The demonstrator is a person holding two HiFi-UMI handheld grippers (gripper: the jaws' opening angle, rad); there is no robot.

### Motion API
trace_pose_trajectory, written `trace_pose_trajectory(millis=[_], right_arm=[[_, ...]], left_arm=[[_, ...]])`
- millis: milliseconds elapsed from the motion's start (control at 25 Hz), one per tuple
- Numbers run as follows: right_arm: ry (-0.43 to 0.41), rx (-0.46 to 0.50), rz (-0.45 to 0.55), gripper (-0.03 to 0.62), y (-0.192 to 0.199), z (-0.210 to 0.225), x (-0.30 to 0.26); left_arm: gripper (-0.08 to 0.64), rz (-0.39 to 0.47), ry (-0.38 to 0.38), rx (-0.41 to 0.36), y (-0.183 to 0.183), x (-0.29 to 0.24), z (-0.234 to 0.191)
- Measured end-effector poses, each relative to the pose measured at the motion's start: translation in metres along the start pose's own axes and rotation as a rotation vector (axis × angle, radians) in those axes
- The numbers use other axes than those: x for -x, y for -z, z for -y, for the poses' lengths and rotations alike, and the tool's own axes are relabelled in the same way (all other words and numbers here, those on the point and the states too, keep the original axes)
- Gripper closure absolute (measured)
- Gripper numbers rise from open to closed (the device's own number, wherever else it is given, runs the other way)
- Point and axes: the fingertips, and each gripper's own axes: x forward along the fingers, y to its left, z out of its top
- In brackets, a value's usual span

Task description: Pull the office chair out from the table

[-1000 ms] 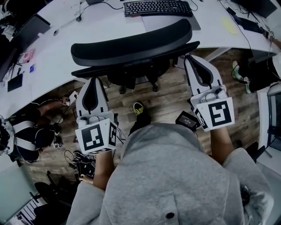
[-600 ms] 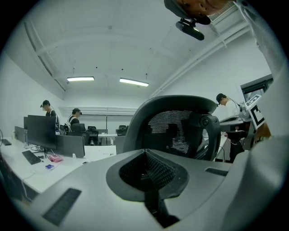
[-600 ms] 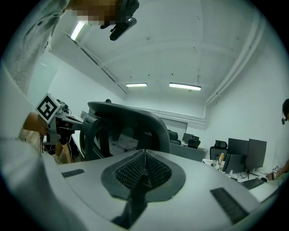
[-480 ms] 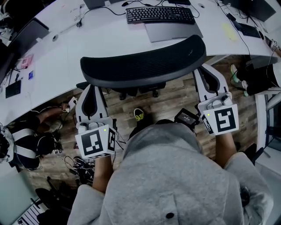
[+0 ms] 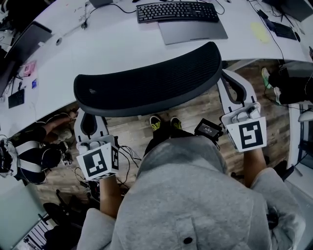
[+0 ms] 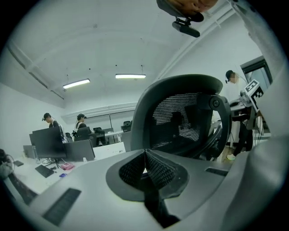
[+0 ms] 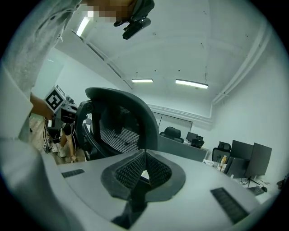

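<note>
The black mesh office chair [image 5: 146, 80] stands with its curved backrest between my two grippers, just off the white table [image 5: 112, 44]. My left gripper [image 5: 87, 122] sits at the backrest's left end, its tip partly hidden under the rim. My right gripper [image 5: 229, 78] lies against the backrest's right end. In the left gripper view the jaws [image 6: 144, 151] are shut with nothing between them, and the chair [image 6: 180, 122] rises just to their right. In the right gripper view the jaws [image 7: 144, 152] are also shut and empty, with the chair [image 7: 117, 126] close on the left.
A keyboard [image 5: 177, 10] and a grey laptop [image 5: 193, 30] lie on the table behind the chair. Cables [image 5: 93, 180] trail on the wood floor at the left. A black box [image 5: 209, 128] sits by my feet. Another person [image 5: 24, 151] is at the far left.
The chair's backrest has come away from the table toward me and now fills more of the head view. Both grippers drew back with it, the left shifting down and left.
</note>
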Motion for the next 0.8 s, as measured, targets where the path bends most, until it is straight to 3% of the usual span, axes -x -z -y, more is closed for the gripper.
trace_pose_trajectory(millis=[240,560,640,680,720,800], right_arm=[[-0.027,0.022,-0.025,0.563,0.014,0.018,-0.003],[-0.123,-0.023,-0.098,0.56,0.028,0.021,-0.016],[-0.179,-0.016,-0.126,0.544,0.032,0.017,-0.016],[-0.214,-0.007,-0.149,0.491,0.036,0.014,-0.016],[-0.249,0.011,-0.173,0.441,0.04,0.01,-0.016],[-0.307,0.073,-0.211,0.411,0.047,0.005,-0.016]], left_arm=[[0.546,-0.025,-0.024,-0.067,0.001,-0.005,-0.006],[0.541,-0.038,0.104,-0.126,0.012,-0.013,-0.007],[0.458,-0.055,0.162,-0.143,0.017,-0.012,-0.007],[0.397,-0.065,0.195,-0.148,0.02,-0.012,-0.008],[0.367,-0.07,0.226,-0.152,0.022,-0.011,-0.009],[0.335,-0.061,0.285,-0.168,0.024,-0.011,-0.013]])
